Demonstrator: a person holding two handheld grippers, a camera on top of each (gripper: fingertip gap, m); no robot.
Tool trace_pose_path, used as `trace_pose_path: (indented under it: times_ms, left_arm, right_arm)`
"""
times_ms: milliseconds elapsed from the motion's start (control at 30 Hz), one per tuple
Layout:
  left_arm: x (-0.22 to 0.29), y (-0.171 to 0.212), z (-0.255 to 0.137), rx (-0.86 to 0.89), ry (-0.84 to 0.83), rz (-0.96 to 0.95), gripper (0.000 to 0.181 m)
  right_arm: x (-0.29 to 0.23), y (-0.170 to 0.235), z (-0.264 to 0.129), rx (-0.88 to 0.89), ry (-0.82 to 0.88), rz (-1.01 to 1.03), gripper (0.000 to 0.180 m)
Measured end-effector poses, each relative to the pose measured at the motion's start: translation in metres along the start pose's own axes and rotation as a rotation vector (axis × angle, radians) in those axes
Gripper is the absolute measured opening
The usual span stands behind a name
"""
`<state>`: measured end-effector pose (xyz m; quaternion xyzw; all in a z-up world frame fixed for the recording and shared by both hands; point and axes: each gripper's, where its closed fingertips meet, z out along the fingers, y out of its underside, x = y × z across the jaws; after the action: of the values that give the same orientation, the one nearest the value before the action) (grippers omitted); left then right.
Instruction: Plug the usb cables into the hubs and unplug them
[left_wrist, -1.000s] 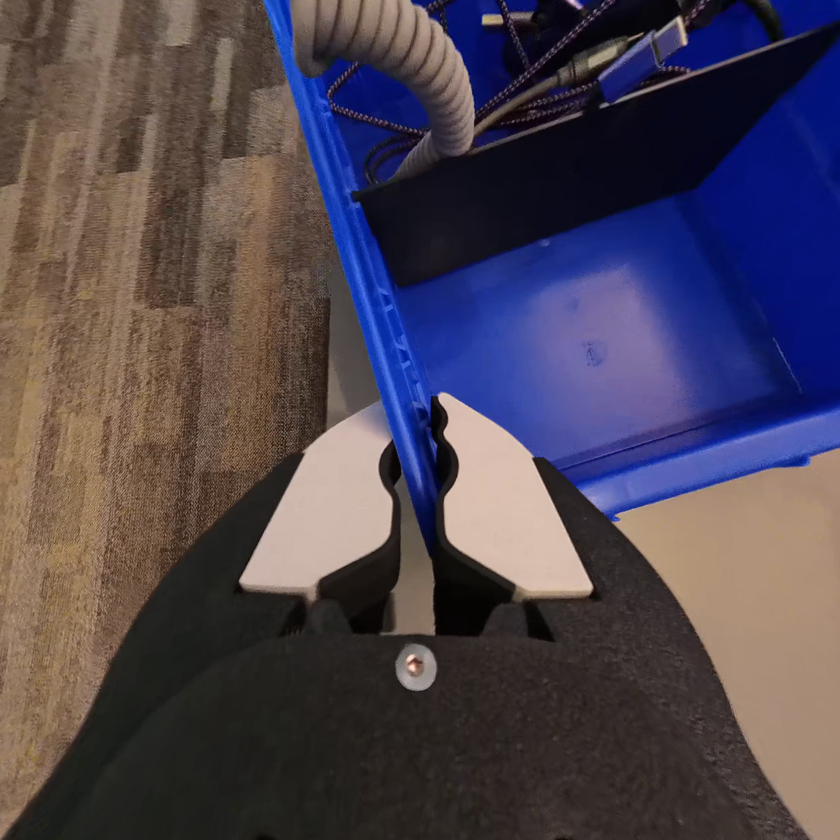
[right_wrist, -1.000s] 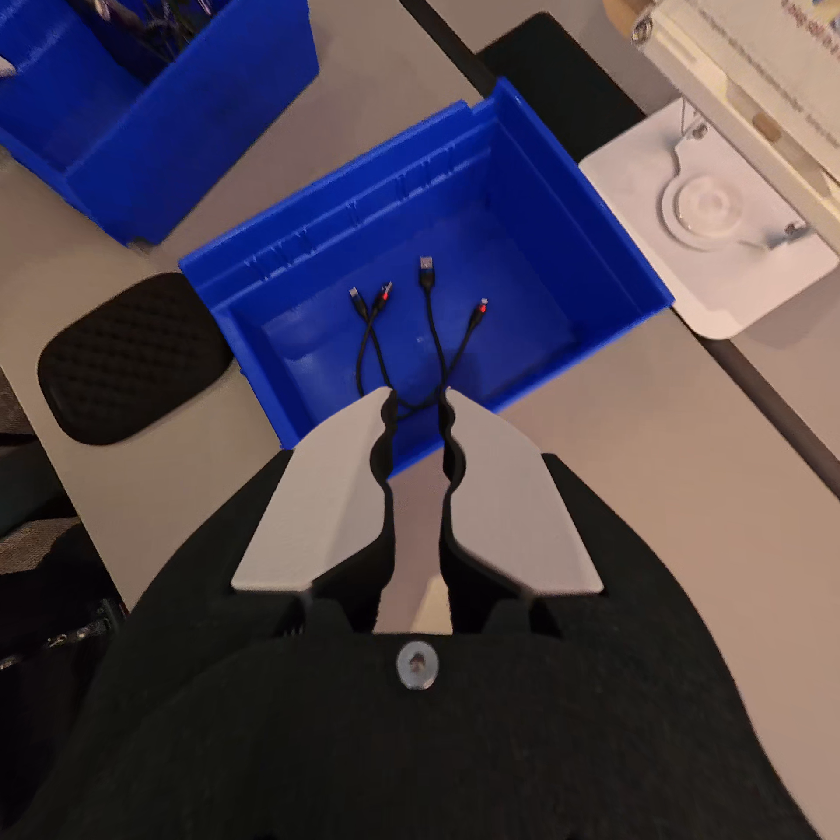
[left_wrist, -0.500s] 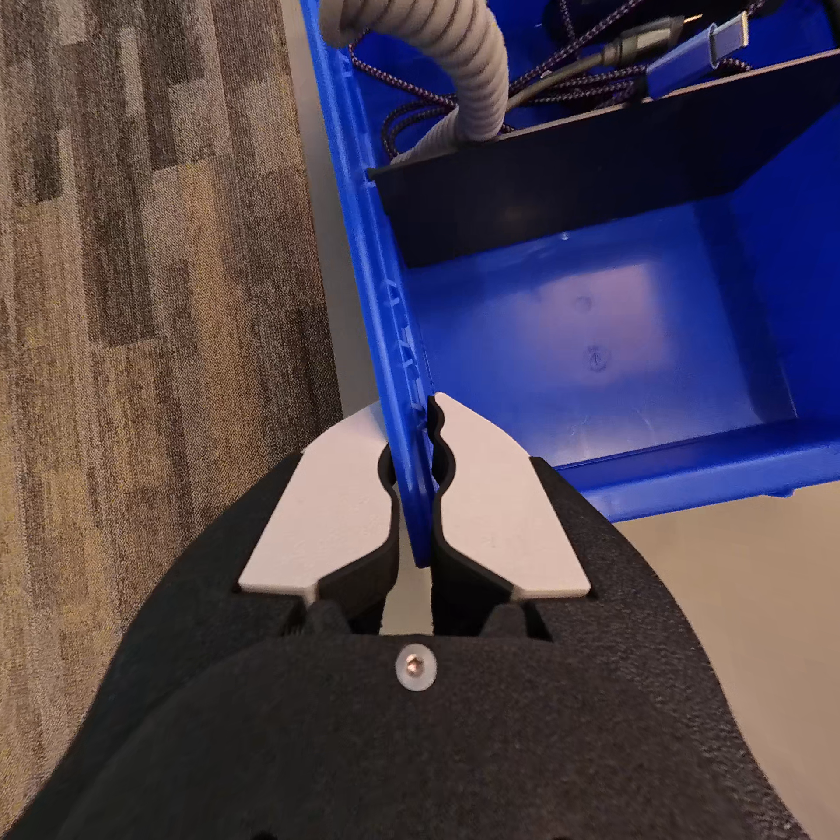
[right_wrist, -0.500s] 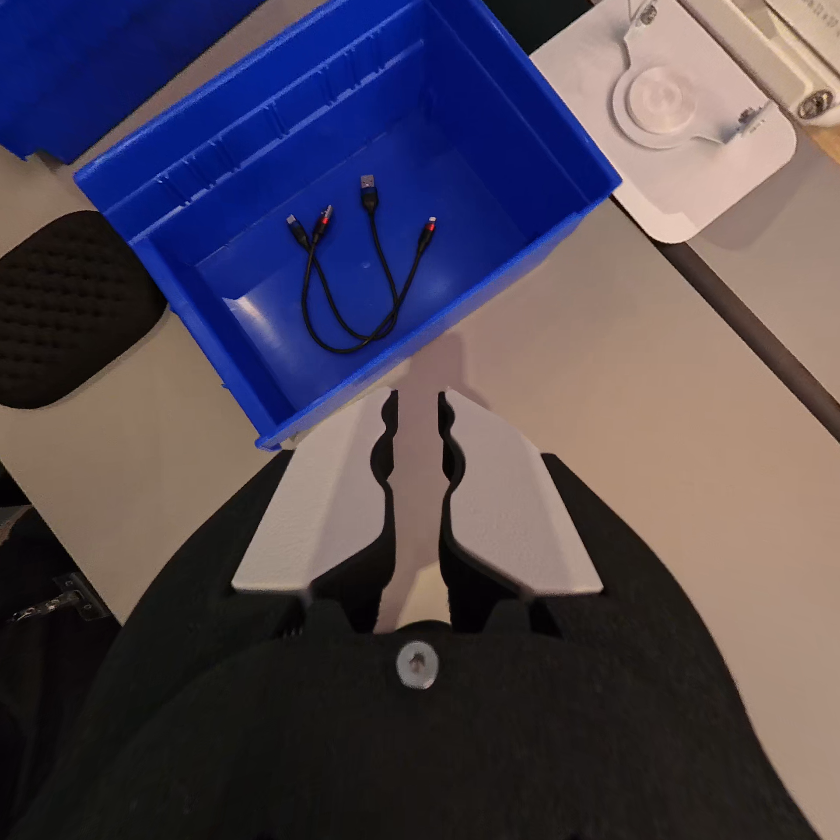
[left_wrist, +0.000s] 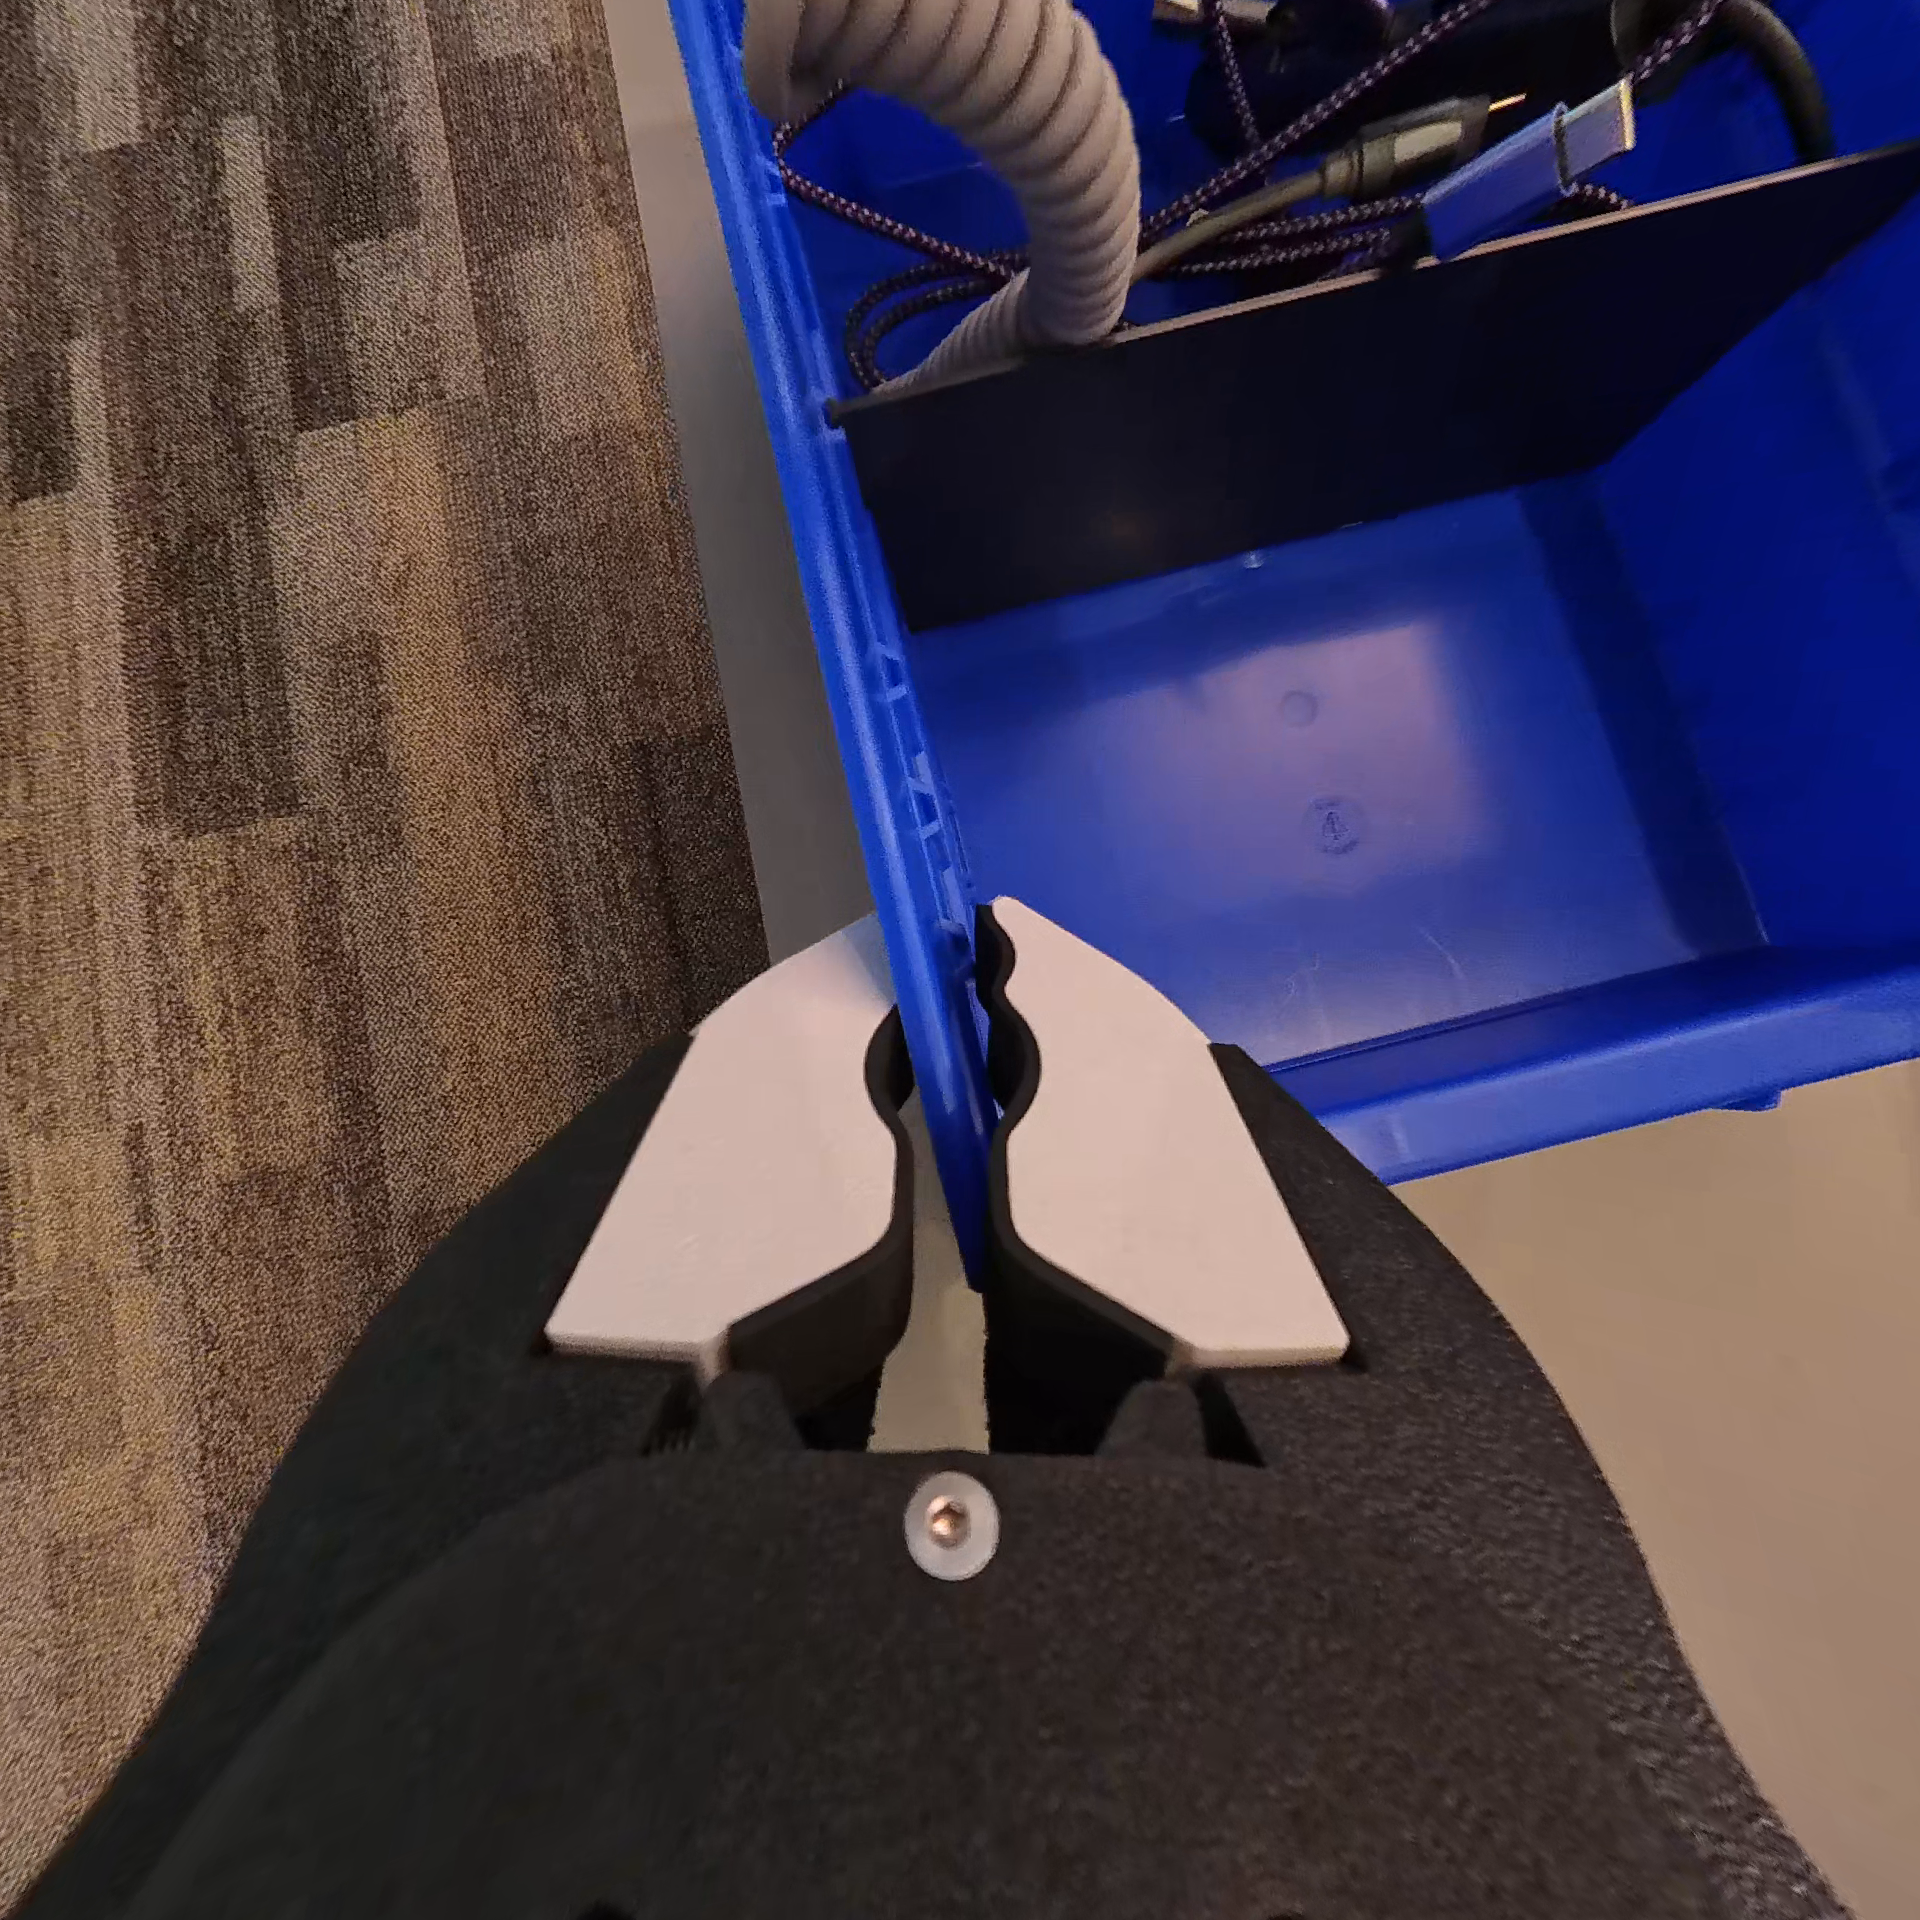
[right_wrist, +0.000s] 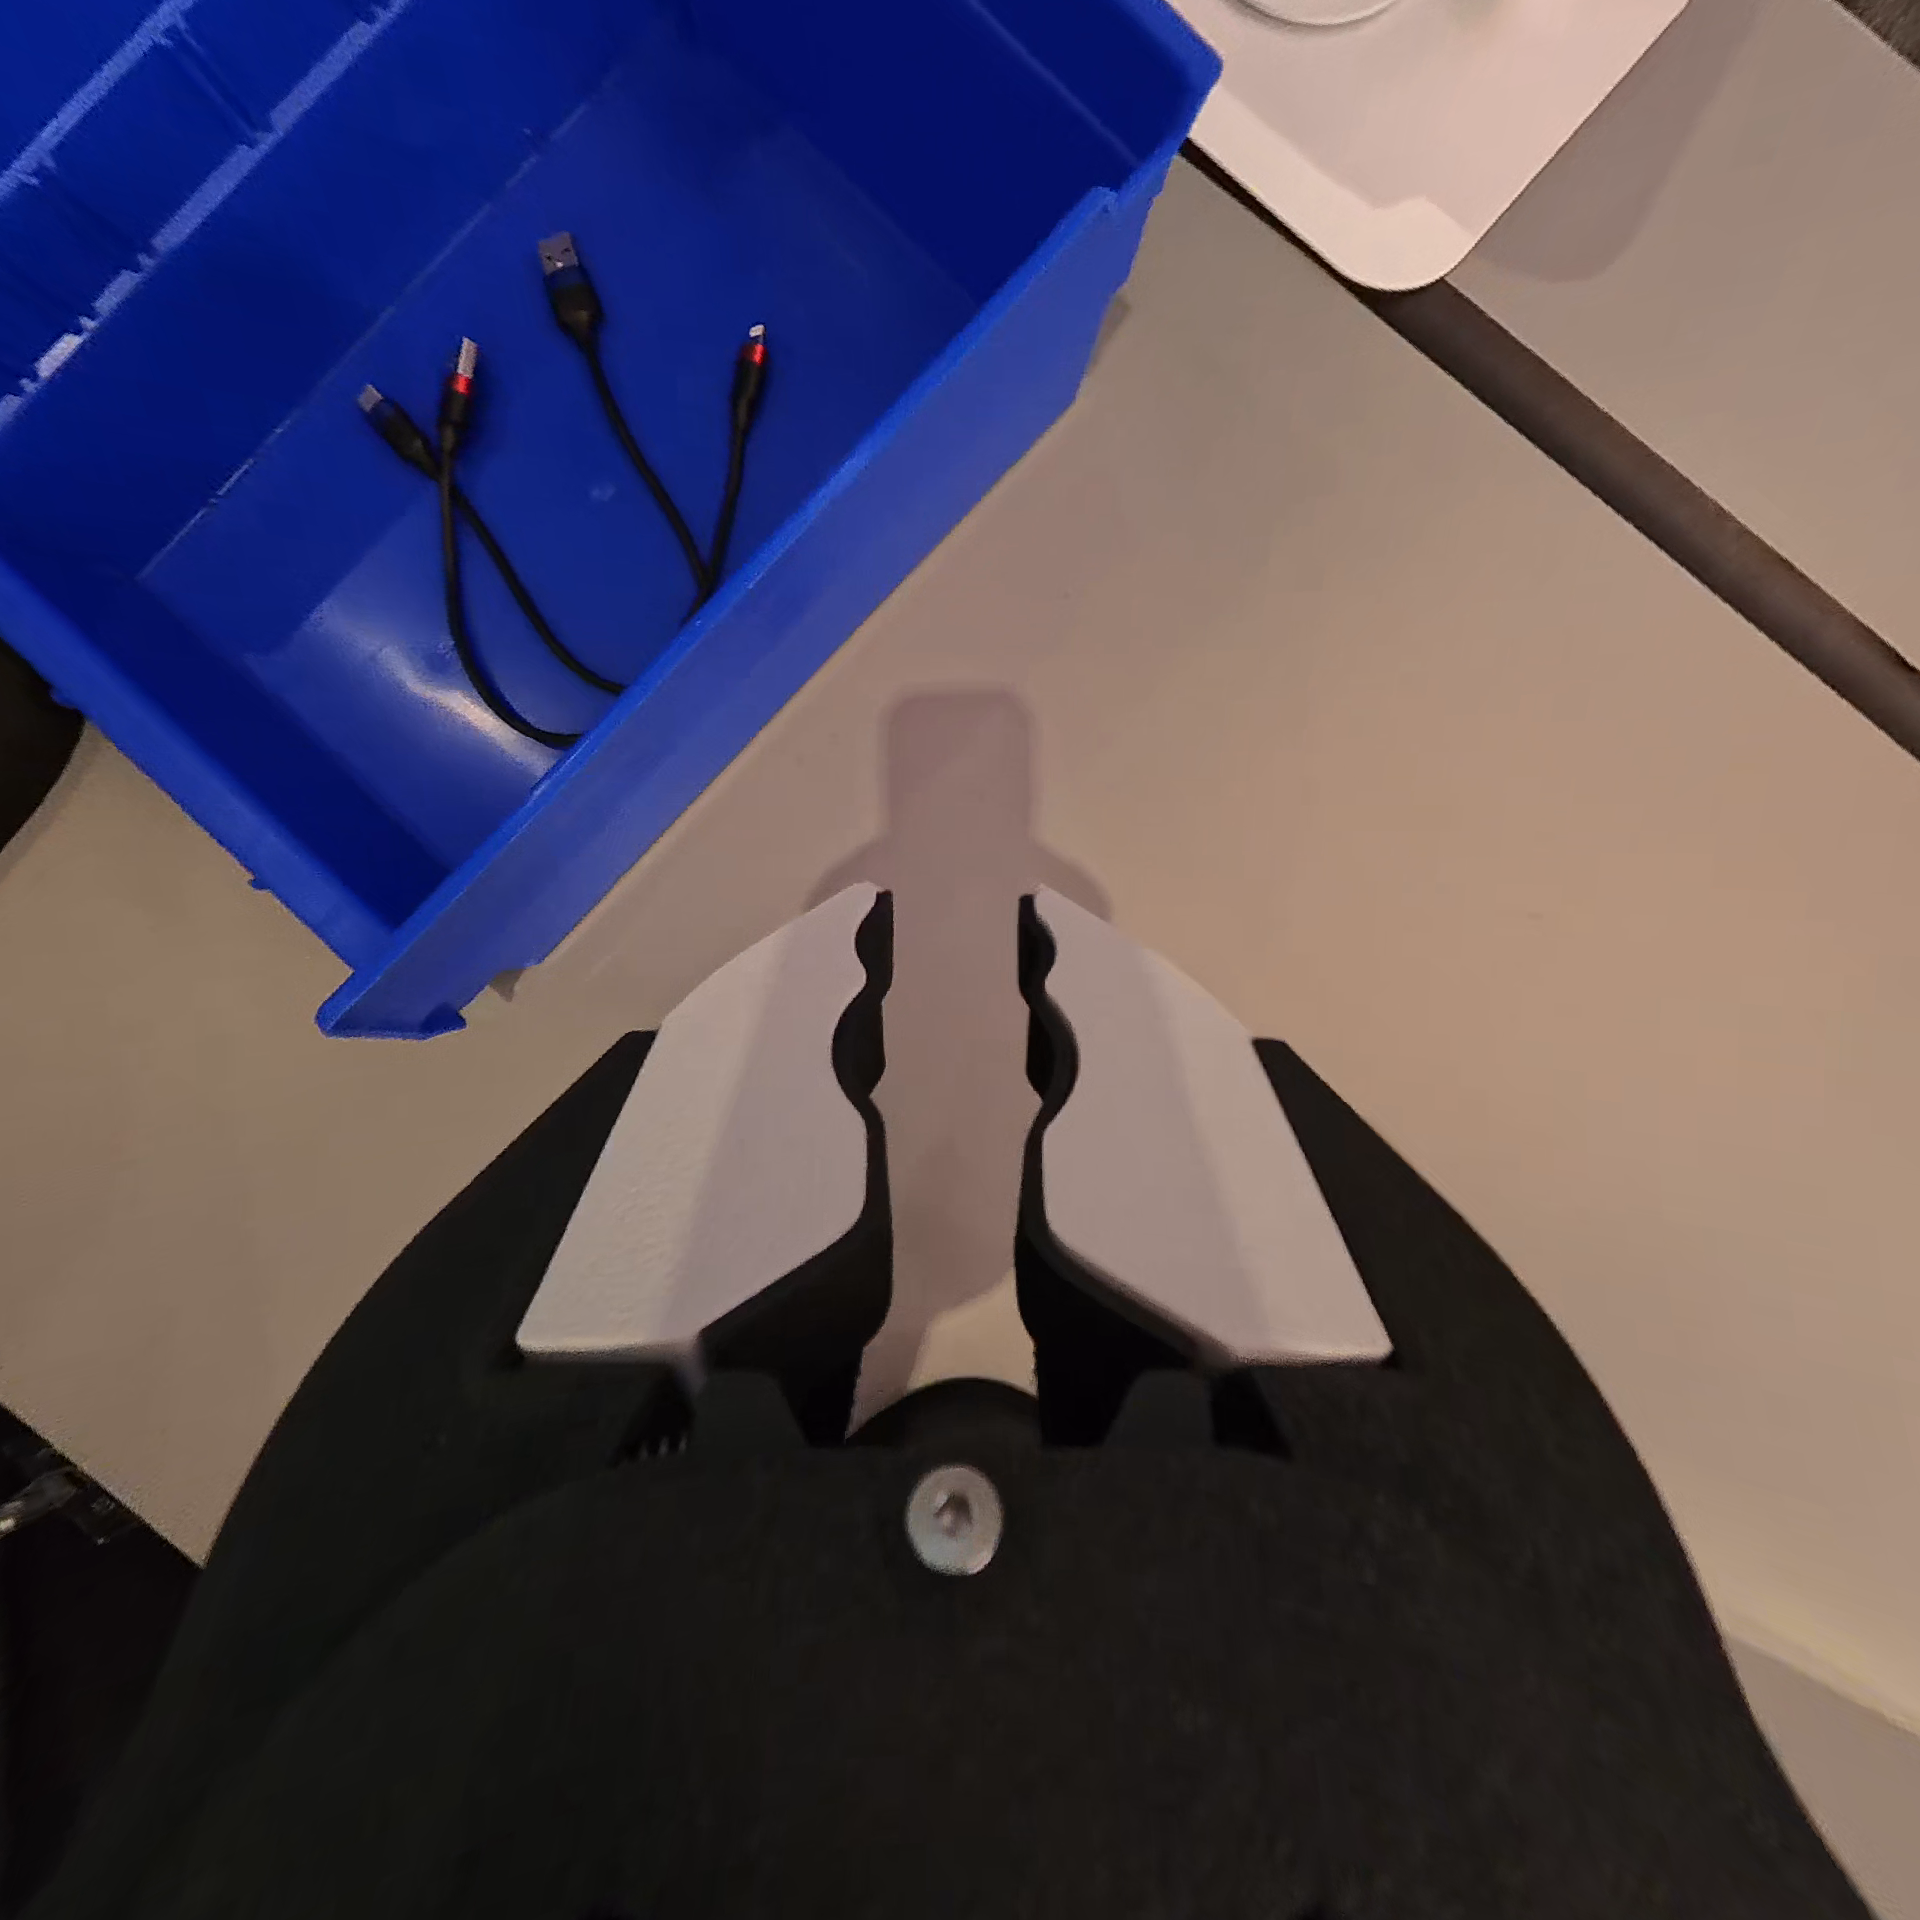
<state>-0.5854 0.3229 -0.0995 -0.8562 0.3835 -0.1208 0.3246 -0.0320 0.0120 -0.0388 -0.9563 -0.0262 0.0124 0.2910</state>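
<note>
In the left wrist view, my left gripper (left_wrist: 935, 925) is shut on the left wall of a blue bin (left_wrist: 862, 644). A dark divider (left_wrist: 1299, 436) splits the bin. The near compartment is bare; the far one holds tangled braided cables (left_wrist: 1226, 239), a grey coiled cable (left_wrist: 1049, 156) and a blue USB plug (left_wrist: 1527, 166). In the right wrist view, my right gripper (right_wrist: 956, 899) is open and empty above the tan table, right of a second blue bin (right_wrist: 935, 447). A short black multi-plug USB cable (right_wrist: 582, 499) lies inside it.
The table edge runs along the left bin, with patterned carpet (left_wrist: 312, 727) below on the left. A white flat stand base (right_wrist: 1434, 135) sits at the upper right of the right wrist view, past a dark seam (right_wrist: 1662, 499) between tabletops. One gripper's finger ends stand about 65 cm off the other's.
My right gripper has pulled back and to the right, off the second bin; the cable stays in it. The left gripper keeps its hold on the bin wall, which has shifted slightly.
</note>
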Motion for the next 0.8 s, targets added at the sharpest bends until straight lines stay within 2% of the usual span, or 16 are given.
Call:
trace_pose_path:
  times_ms: [167,200,267,367,500,567,667,733,800]
  left_arm:
    - [-0.001,0.001,-0.002,0.004,-0.033,-0.061,0.008]
    - [-0.002,0.0,-0.004,0.02,-0.052,-0.069,0.012]
    - [-0.003,-0.007,-0.011,0.089,-0.093,-0.059,0.037]
    - [-0.004,-0.016,-0.028,0.192,-0.164,-0.053,0.049]
    - [-0.004,-0.023,-0.061,0.271,-0.29,-0.037,0.048]
    - [0.008,-0.027,-0.076,0.317,-0.304,-0.033,0.045]
    - [0.033,-0.031,-0.096,0.37,-0.3,-0.044,0.042]
    - [0.056,-0.034,-0.107,0.41,-0.253,-0.044,0.039]
    - [0.078,-0.035,-0.115,0.44,-0.211,-0.04,0.037]
  right_arm:
    - [-0.005,-0.002,0.013,-0.016,0.038,0.052,0.035]
    - [-0.007,-0.005,0.015,-0.01,0.036,0.071,0.038]
    - [-0.013,-0.012,0.022,0.007,0.021,0.109,0.038]
    - [-0.031,-0.026,0.035,0.028,-0.05,0.198,0.046]
    - [-0.052,-0.041,0.061,0.005,-0.097,0.292,0.057]
    - [-0.05,-0.043,0.075,-0.026,-0.031,0.301,0.062]
    - [-0.053,-0.027,0.1,-0.18,0.056,0.246,0.059]
    - [-0.058,-0.015,0.114,-0.279,0.088,0.189,0.04]
    - [-0.054,-0.016,0.116,-0.311,0.166,0.153,0.036]
